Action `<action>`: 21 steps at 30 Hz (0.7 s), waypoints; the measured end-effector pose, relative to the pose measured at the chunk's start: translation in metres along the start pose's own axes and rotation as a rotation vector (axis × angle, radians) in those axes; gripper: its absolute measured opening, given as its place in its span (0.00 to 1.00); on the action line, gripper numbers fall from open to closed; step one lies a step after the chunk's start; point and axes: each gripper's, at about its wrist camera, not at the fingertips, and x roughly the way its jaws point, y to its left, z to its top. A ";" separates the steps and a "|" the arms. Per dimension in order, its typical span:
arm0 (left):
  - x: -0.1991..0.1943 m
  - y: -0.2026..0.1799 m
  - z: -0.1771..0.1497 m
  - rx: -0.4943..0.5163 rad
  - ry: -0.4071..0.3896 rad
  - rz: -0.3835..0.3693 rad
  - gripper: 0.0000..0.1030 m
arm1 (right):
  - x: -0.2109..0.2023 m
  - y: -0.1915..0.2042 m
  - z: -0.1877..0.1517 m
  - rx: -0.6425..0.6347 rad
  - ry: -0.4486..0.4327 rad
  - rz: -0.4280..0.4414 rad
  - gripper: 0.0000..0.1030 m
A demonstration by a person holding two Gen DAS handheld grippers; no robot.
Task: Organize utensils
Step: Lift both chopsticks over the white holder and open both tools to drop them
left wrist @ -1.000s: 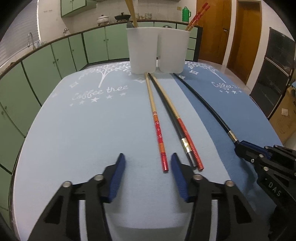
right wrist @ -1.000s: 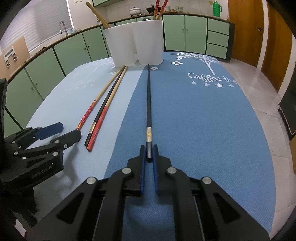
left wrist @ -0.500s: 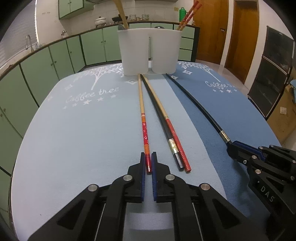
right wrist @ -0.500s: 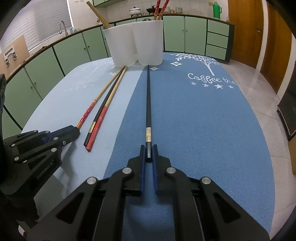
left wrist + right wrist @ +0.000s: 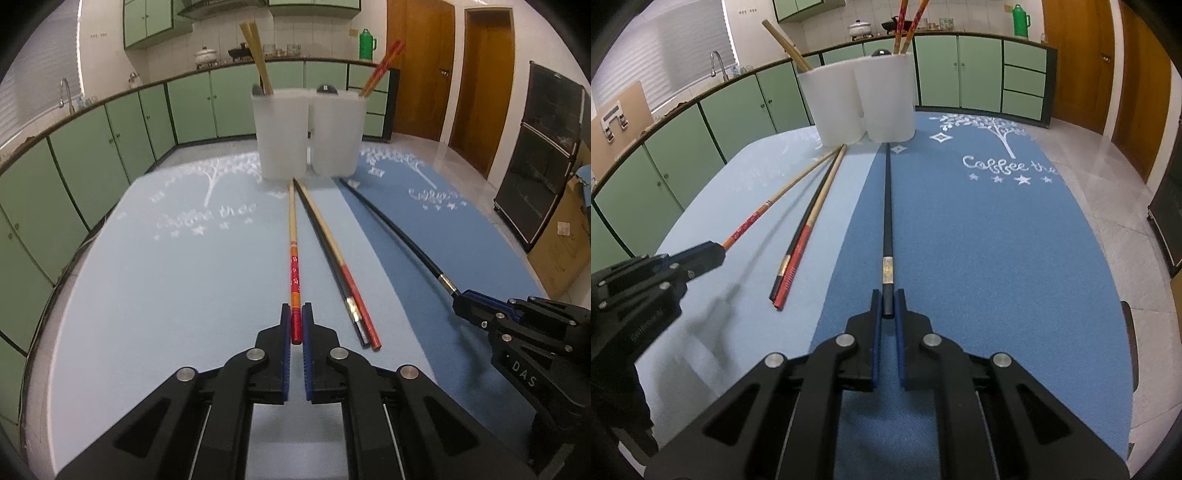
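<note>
Left wrist view: left hand-held gripper point(image 5: 296, 325) clamped on the red patterned end of a bamboo chopstick point(image 5: 293, 236), jaws pressed against it from both sides. Chopstick running straight ahead over the light blue mat point(image 5: 166, 280) toward the white utensil holder point(image 5: 308, 134); whether its far tip touches the holder's base, cannot tell. Just right of it, a black chopstick point(image 5: 321, 240) and a red-ended chopstick point(image 5: 354, 291) lying side by side, touching, near ends beside the gripper. Further right, on the dark blue mat point(image 5: 424, 221), a long black chopstick with a metal band point(image 5: 399, 240), its near end caught in the right hand-held gripper point(image 5: 460, 301). Holder with two compartments: two tan chopsticks point(image 5: 256, 55) standing tilted in the left one, red chopsticks point(image 5: 382, 68) in the right one.

Right wrist view: right hand-held gripper point(image 5: 887, 304) closed on the blunt end of the long black chopstick with a metal band point(image 5: 887, 206), which points ahead along the dark blue mat point(image 5: 997, 240) to the white utensil holder point(image 5: 857, 99). To the left, the black chopstick point(image 5: 798, 236) and red-ended chopstick point(image 5: 798, 251) resting together on the light blue mat point(image 5: 713, 210). Further left, the bamboo chopstick point(image 5: 783, 194) gripped at its red end by the left hand-held gripper point(image 5: 718, 251). Green cabinets point(image 5: 979, 70) behind the counter.
</note>
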 end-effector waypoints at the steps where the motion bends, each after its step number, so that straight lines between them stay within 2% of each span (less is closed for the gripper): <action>1: -0.004 0.001 0.002 0.000 -0.009 0.001 0.05 | -0.003 0.001 0.002 -0.004 -0.005 -0.003 0.06; 12: -0.045 0.011 0.030 -0.030 -0.125 0.000 0.05 | -0.042 0.000 0.027 0.009 -0.086 0.022 0.06; 21: -0.077 0.016 0.064 -0.026 -0.230 -0.014 0.05 | -0.083 0.002 0.069 -0.020 -0.191 0.041 0.06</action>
